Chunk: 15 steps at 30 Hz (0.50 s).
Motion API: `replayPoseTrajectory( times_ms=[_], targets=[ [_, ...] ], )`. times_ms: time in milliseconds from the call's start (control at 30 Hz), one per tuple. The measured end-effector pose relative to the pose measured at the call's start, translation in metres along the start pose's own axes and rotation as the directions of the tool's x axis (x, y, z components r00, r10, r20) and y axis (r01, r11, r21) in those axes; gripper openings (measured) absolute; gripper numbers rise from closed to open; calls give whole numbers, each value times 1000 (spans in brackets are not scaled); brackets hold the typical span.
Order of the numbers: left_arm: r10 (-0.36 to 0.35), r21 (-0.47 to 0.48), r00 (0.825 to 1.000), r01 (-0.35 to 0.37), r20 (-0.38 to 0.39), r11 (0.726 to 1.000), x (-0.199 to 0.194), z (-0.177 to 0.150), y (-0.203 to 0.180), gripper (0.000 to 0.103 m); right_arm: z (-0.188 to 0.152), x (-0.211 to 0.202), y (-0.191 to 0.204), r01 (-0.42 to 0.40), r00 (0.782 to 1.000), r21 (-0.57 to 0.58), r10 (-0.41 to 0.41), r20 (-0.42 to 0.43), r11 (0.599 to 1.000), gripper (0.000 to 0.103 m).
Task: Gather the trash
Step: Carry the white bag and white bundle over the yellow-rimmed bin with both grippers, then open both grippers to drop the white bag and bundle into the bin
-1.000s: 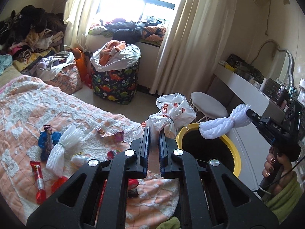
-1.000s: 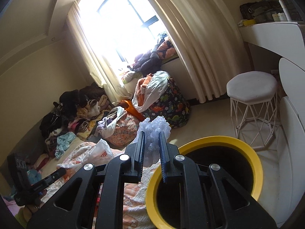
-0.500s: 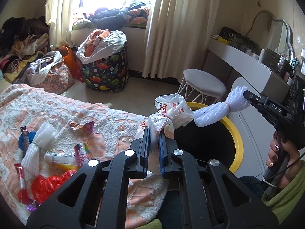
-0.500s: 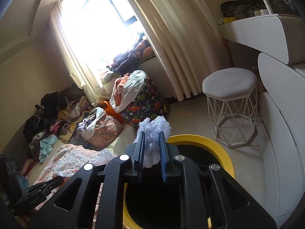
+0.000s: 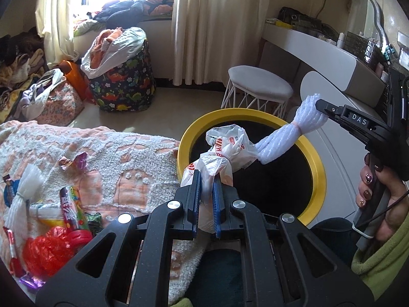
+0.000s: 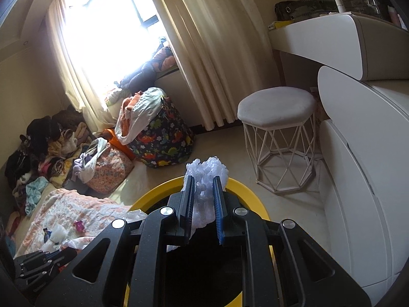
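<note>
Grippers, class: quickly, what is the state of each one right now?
Left gripper: shut on the plastic bag.
Right gripper: shut on the white foam net.

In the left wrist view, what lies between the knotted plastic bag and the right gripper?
The white foam net, pinched by the right gripper, spans that stretch over the yellow-rimmed bin, its free end reaching the plastic bag.

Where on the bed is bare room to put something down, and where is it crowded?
Bare blanket lies between the purple wrapper and the yellow bin. The bed's near-left corner is crowded: candy tube, red plastic, white foam net.
</note>
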<state>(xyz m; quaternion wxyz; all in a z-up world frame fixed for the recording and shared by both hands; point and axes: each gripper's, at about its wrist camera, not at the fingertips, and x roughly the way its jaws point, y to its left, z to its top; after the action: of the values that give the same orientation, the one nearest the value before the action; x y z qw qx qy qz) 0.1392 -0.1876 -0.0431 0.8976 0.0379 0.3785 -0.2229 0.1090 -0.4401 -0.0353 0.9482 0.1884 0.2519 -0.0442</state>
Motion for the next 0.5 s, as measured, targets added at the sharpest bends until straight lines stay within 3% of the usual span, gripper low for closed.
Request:
replayPoseTrajectory(
  times_ms=[200,367,500],
  targets=[
    [-17,12,1000,17,-25,1000,17,-1,-8,5,-7,10,3,67,997,-65,-69,-24,996,14],
    [-39,1,999,39,-35,999,32,2,-9,7,-12,18,7,76,995,-98,-82,-53,992,19],
    [-52,-16,998,52,-24,999,38,5,-6,22,-13,21,11,74,995,-105,-81,-63,992,30]
  ],
)
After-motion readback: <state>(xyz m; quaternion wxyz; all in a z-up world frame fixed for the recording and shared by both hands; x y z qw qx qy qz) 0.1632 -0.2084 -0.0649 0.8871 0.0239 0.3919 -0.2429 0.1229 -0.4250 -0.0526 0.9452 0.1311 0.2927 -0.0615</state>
